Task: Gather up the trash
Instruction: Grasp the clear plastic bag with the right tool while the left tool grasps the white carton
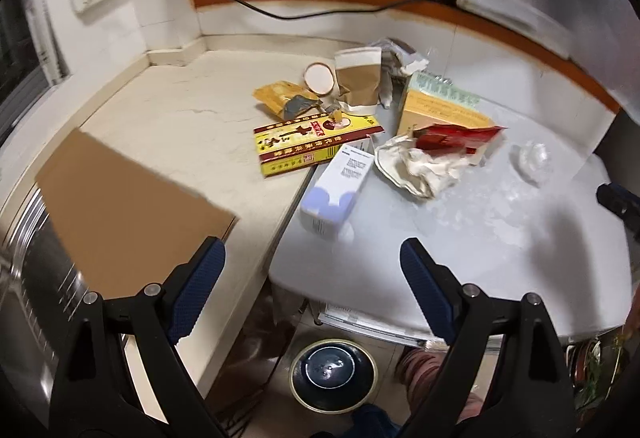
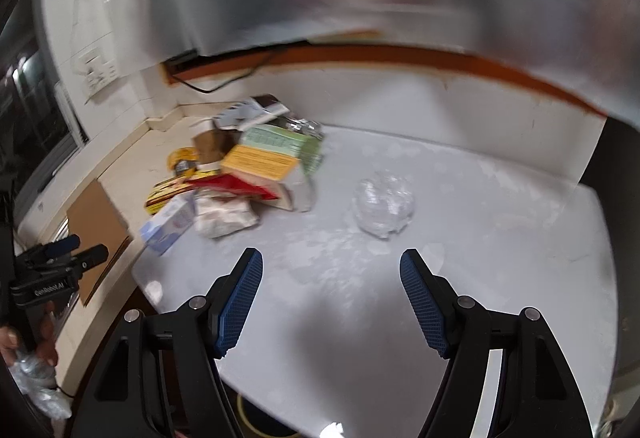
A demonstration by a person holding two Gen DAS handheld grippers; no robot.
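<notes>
A flat brown cardboard sheet (image 1: pixel 132 206) is seen just ahead of the left finger of the left gripper (image 1: pixel 312 254), lying on the cream stone counter (image 1: pixel 168 110). The left gripper is held wide open, with nothing between its blue-padded fingers (image 1: pixel 200 286). Farther ahead of it, the trash is heaped where the cream counter meets the pale grey counter (image 1: pixel 500 258): a yellow and red flat carton (image 1: pixel 312 148), a white and blue box (image 1: pixel 340 190), a brown paper cup with a white rim (image 1: pixel 358 82), a crumpled white paper wrapper (image 1: pixel 420 166), a red foil packet (image 1: pixel 456 138) and a tan and green box (image 1: pixel 440 106). Below the left gripper, on the floor, a round dark bin with a pale rim (image 1: pixel 334 374) is visible.

To the right, the right gripper (image 2: pixel 332 290) is likewise held open and empty above the grey counter. A crumpled ball of clear plastic film (image 2: pixel 384 204) lies by itself just ahead of it, slightly to the right, apart from the heap. The heap is seen ahead and to the left of the right gripper.
</notes>
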